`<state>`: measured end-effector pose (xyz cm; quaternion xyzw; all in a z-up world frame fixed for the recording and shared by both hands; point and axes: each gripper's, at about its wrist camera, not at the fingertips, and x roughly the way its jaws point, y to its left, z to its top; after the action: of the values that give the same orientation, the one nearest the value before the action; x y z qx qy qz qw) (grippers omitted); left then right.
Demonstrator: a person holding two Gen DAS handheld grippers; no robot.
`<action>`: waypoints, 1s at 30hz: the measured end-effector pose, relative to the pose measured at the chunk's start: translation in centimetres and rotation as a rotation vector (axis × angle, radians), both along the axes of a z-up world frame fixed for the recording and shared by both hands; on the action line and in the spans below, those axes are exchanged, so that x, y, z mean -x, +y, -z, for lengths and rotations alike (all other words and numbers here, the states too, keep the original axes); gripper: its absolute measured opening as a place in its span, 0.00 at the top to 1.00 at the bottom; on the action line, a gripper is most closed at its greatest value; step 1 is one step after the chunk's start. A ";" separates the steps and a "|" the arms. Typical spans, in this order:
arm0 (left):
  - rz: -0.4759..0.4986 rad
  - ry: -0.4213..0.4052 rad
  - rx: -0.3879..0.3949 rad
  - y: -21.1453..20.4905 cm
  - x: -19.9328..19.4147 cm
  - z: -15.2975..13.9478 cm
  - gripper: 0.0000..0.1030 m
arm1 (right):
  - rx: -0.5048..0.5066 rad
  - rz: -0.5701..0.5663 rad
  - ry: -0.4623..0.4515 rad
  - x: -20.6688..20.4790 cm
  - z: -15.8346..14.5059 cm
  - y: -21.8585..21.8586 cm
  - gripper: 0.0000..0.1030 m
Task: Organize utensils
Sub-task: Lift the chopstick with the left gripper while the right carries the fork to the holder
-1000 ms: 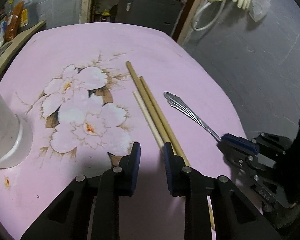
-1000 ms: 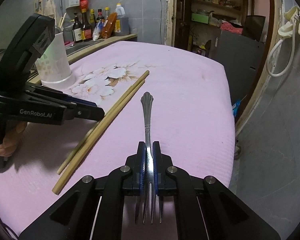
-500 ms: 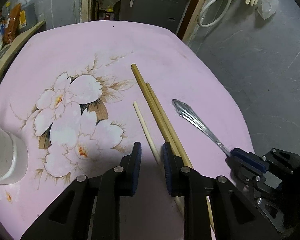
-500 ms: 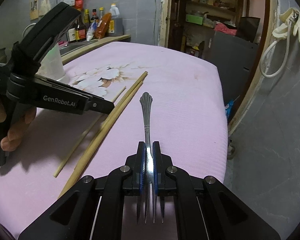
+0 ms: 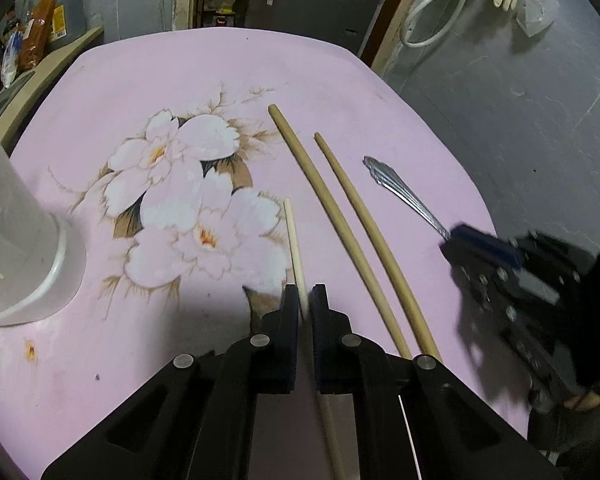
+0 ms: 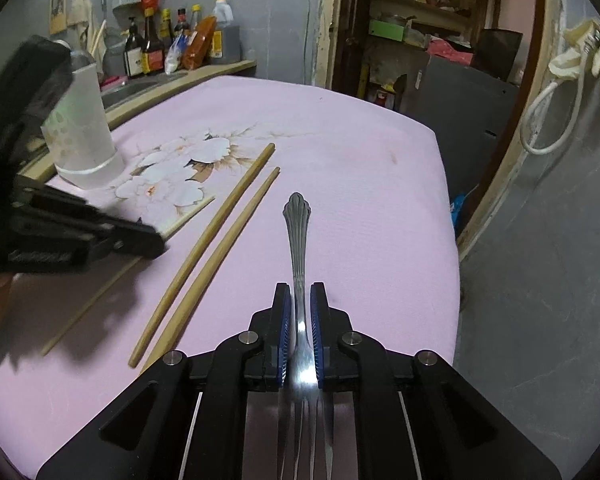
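A grey-walled room with a dark doorway lies behind a worktop covered in pink cloth printed with white flowers. On it lie four utensils in all: one pale thin chopstick, two thicker tan chopsticks and one metal fork.

The thick chopstick and the slimmer tan chopstick lie side by side, close but apart, running from the worktop's middle toward its near edge. The pale chopstick lies just beside them on the flower-print side, its far end on the petals.

The left tongs are closed on the pale chopstick partway along its length, so the stick passes between the pads and runs on under the tool toward the near edge. In the right wrist view the same left tongs sit low over the cloth with the pale chopstick poking out ahead of them.

The right tongs grip the fork at its neck, blue pads pressed on either side, handle pointing away across the worktop and the tines back under the tool. From the left wrist view the right tongs are by the worktop's right edge, the fork handle lying toward the middle.

One frosted white cup stands upright near the left edge, well apart from the utensils. Bottles crowd a shelf beyond the far left corner.
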<state>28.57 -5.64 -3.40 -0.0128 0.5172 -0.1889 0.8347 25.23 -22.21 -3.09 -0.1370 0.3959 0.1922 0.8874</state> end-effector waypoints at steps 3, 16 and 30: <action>0.013 0.012 -0.006 0.1 -0.1 0.0 0.95 | 0.026 -0.004 0.036 -1.0 0.0 0.6 0.88; 0.037 0.005 -0.052 -0.1 0.6 -0.1 0.95 | 0.122 -0.034 0.109 -2.4 0.1 2.3 0.83; -0.110 0.055 -0.041 -0.9 -0.6 0.0 0.97 | 0.195 -0.005 0.076 -1.8 0.2 3.6 0.89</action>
<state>29.22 -6.54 -3.41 -0.0294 0.5423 -0.1315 0.8293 27.05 -18.59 -3.29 -0.2163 0.4456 0.1601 0.8538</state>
